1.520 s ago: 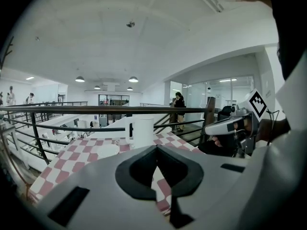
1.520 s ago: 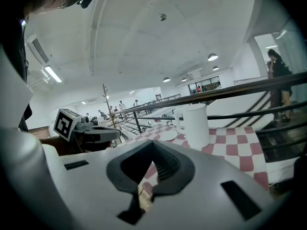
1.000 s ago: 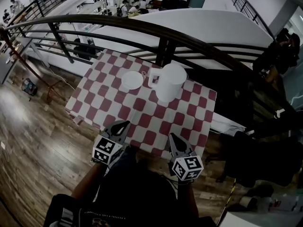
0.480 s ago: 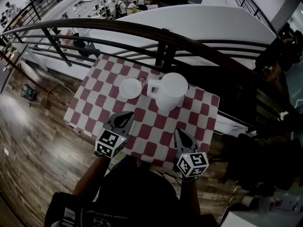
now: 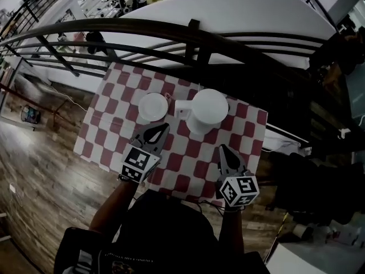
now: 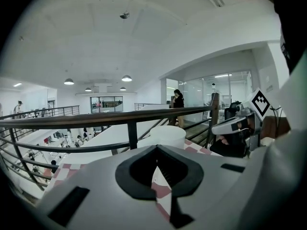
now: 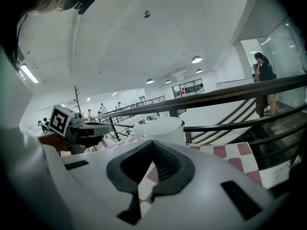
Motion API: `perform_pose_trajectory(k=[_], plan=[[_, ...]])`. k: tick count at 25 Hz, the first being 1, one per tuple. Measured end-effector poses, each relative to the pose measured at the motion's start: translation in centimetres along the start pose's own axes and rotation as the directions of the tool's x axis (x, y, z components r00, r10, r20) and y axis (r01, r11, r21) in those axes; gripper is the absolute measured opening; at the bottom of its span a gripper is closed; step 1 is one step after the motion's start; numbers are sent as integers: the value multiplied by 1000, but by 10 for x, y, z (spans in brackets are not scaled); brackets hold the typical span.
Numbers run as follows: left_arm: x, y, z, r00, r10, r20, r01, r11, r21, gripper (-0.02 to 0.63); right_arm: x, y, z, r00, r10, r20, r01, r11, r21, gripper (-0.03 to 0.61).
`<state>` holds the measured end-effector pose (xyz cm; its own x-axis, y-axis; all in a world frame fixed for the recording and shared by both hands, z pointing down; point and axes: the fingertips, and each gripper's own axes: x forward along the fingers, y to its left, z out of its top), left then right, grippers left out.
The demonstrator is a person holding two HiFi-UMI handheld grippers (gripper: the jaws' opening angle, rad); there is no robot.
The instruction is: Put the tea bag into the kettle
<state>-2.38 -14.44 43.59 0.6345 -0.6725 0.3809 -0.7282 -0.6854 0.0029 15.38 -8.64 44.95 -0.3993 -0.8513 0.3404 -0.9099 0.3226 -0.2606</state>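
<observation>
Both tools have advanced up-frame over the checkered table (image 5: 112, 131): left gripper (image 5: 163, 128) and right gripper (image 5: 223, 149), jaws pressed together and empty, below the centre-frame white kettle (image 5: 209, 108).

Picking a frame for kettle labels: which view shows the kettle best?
Head view. The kettle shows whole from above, top and handle, standing beside the dish on the checked cloth. The left gripper view catches only its top, with the rest hidden. The right gripper view likewise shows just its upper part.
</observation>
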Motion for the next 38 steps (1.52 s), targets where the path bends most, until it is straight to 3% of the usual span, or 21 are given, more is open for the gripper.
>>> perform_pose_trajectory(k=[5, 11, 17, 22, 26, 28, 29, 30, 31, 32, 33, 38], plan=[[36, 11, 7, 1000, -26, -12, 26, 1000, 6, 6, 21, -17, 9, 999, -41, -8, 41, 999, 6, 11], [74, 27, 15, 999, -4, -37, 4, 1000, 22, 5, 39, -29, 17, 998, -68, -10, 69, 998, 14, 11], [97, 39, 12, 998, -5, -67, 4, 1000, -9, 5, 58, -38, 22, 993, -119, -25, 118, 992, -39, 11], [98, 41, 7, 995, -64, -76, 58, 995, -80, 6, 68, -49, 19, 984, -173, -50, 171, 984, -42, 11], [97, 40, 7, 995, -70, -65, 65, 995, -79, 6, 78, -52, 17, 975, -204, -89, 199, 978, -58, 11], [97, 39, 9, 996, -62, -56, 58, 996, -62, 6, 78, -34, 42, 990, -142, 11, 142, 985, -98, 11], [97, 39, 10, 997, -57, -52, 55, 997, -53, 6, 71, -13, 66, 990, -40, 132, 56, 991, -121, 11], [97, 39, 11, 998, -52, -45, 51, 998, -41, 6, 59, 12, 92, 960, 91, 265, -53, 988, -146, 11], [97, 39, 12, 998, -44, -36, 44, 999, -25, 6, 46, 33, 112, 908, 200, 368, -147, 975, -168, 11], [96, 39, 12, 999, -35, -25, 35, 999, -10, 6, 37, 44, 124, 868, 254, 426, -195, 964, -178, 11], [96, 39, 12, 999, -29, -14, 29, 1000, -5, 6, 34, 47, 127, 857, 257, 446, -198, 964, -176, 11], [83, 37, 11, 1000, 22, 13, -23, 999, 27, 5, 40, 35, 100, 927, 151, 345, -101, 982, -159, 11]])
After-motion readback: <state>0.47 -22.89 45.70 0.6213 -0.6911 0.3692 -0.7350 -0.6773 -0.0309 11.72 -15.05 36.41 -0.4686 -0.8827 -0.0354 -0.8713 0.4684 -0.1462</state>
